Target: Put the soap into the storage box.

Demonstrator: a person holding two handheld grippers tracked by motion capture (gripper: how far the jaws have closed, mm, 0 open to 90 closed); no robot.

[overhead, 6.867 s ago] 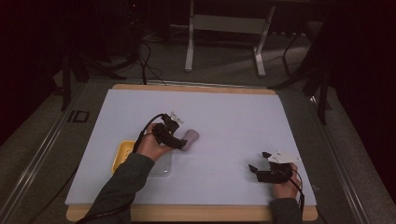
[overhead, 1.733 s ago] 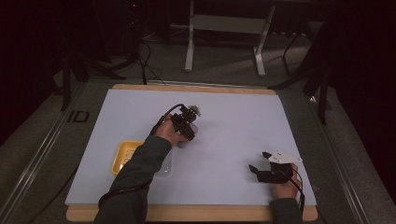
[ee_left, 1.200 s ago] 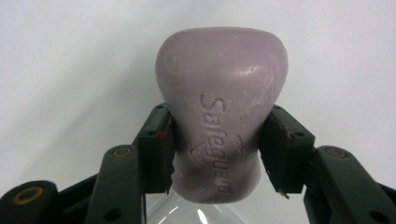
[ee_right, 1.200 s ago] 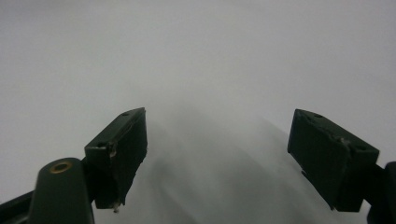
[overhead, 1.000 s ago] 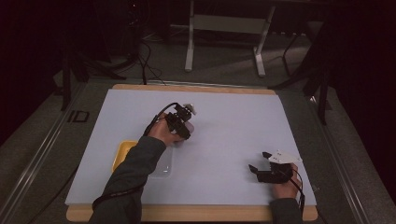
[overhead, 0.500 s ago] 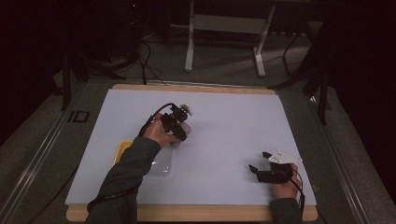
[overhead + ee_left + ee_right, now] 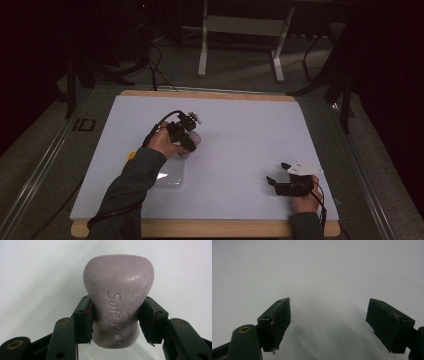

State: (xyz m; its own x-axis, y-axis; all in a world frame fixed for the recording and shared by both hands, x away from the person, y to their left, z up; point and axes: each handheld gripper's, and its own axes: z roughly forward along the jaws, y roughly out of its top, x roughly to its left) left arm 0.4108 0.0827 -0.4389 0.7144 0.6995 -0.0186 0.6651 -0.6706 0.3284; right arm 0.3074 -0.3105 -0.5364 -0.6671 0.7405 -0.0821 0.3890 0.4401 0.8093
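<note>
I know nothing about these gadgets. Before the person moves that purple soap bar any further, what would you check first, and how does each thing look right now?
1. Grip on the soap bar: ok. The left gripper clamps it on both narrow sides.
2. Bar seated squarely: ok. It sits centred between the pads, lettering facing the camera.
3. Clear tray ready as a possible landing spot: cannot tell. The forearm partly covers it.
4. Yellow thing beside the tray: cannot tell what it is; the sleeve hides most of it.
5. Right gripper out of the way: ok. It rests open and holds nothing, far off near the table's front edge.
6. White table top around the soap: ok, bare.
</note>
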